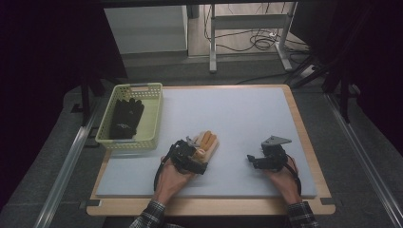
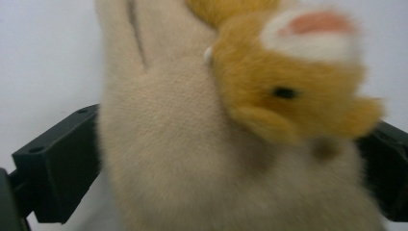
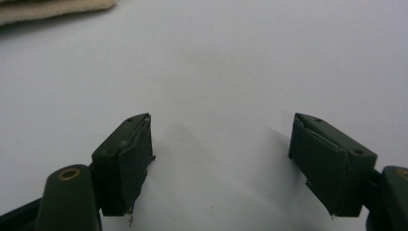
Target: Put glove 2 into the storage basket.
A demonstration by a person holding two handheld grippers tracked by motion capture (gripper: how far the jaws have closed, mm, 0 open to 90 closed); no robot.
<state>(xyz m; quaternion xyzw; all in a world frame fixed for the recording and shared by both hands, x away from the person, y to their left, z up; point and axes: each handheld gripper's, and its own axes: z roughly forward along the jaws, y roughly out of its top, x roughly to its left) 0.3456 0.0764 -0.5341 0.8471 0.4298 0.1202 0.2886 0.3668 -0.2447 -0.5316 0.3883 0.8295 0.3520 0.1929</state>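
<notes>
The person wears a plaid shirt in dark and pale checks, its cuffs showing at both wrists in the high view. The left tool [image 1: 193, 151] is black and blocky, with a black cable looping back along the forearm. The right tool [image 1: 252, 160] is black too, topped by a grey three-cornered plate with small holes, and a black cable trails past the wrist. In the right gripper view its two jaws are dark, squared blocks with small screw holes on top; a brass-coloured ring is set into the left-hand link behind one jaw.
</notes>
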